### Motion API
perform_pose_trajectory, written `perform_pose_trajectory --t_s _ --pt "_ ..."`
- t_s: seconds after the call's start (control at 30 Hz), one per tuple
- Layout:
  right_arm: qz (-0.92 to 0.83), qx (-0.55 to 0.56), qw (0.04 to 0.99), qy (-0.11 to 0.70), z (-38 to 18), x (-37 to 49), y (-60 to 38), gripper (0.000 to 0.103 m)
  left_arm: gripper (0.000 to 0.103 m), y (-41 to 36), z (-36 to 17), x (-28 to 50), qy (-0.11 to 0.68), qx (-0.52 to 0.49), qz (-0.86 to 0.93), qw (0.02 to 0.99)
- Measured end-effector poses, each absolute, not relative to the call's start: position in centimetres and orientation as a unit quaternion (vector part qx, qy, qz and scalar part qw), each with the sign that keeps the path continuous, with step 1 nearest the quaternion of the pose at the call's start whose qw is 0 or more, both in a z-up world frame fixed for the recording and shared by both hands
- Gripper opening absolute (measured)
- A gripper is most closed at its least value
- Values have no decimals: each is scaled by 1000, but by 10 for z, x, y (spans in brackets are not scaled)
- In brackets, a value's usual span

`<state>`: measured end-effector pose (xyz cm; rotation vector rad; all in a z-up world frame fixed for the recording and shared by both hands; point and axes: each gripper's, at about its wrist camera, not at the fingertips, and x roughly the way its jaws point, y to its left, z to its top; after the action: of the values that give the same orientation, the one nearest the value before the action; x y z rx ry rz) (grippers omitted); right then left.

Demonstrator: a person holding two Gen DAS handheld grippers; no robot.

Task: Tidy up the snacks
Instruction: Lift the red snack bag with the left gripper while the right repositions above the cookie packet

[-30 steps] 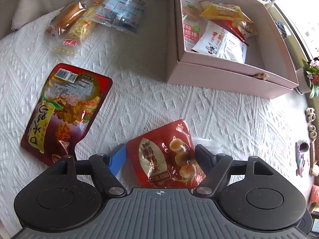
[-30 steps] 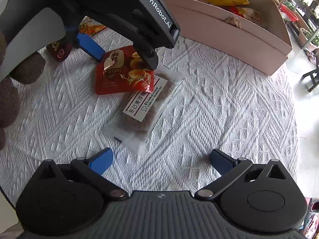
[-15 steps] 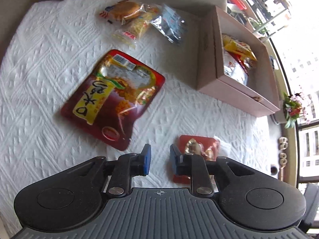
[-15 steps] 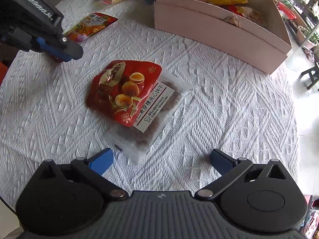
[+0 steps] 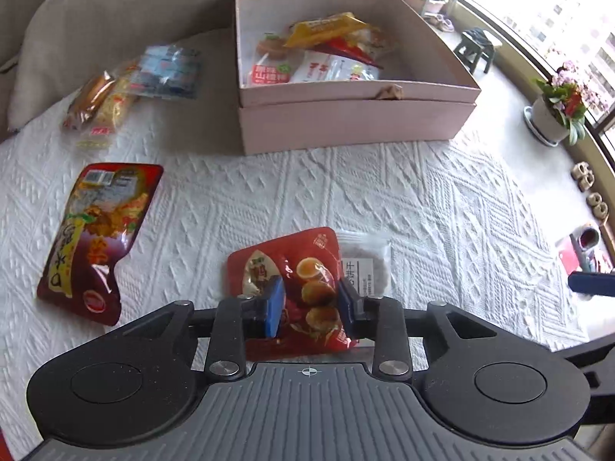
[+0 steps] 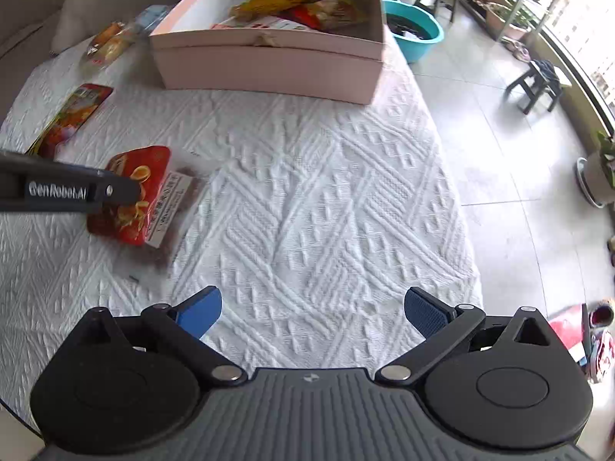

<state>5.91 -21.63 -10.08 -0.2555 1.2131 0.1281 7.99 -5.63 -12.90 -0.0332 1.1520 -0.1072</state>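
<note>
dark red pouch (image 5: 94,234): lying flat on the white cloth (image 5: 442,199), well left of the egg pack, apart from it
snack pile (image 5: 130,88): sitting at the far left, just left of the pink box
left gripper (image 5: 309,301): jaws opening, partly spread; hanging over the egg pack, blue pads (image 5: 273,305) framing its egg print; cannot tell whether the pads are touching it
egg pack (image 5: 296,284): red, lying on the cloth near side of the pink box, overlapping the clear biscuit pack (image 5: 365,265) to its right
pink box (image 5: 346,119): sitting at the far edge of the cloth, several snack packs inside
right gripper (image 6: 311,313): jaws standing wide, nothing between them, only bare cloth below, well right of the egg pack
</note>
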Motion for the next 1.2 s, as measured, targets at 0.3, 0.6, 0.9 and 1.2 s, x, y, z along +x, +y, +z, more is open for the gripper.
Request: perform_pose_trajectory --t_s 0.3,0.6,0.9,1.2 --pt "38 -94 821 562 -102 64 -241 102 67 -53 -128 77 545 -20 -45 837" --pt "54 -93 811 574 -106 55 -243 102 92 -19 -149 94 584 -96 7 806" --pt "60 -127 812 566 -103 51 -234 102 74 -24 -145 85 580 -67 -14 812" --pt "116 -123 815 554 -94 68 -175 102 18 34 -121 41 593 -128 2 795"
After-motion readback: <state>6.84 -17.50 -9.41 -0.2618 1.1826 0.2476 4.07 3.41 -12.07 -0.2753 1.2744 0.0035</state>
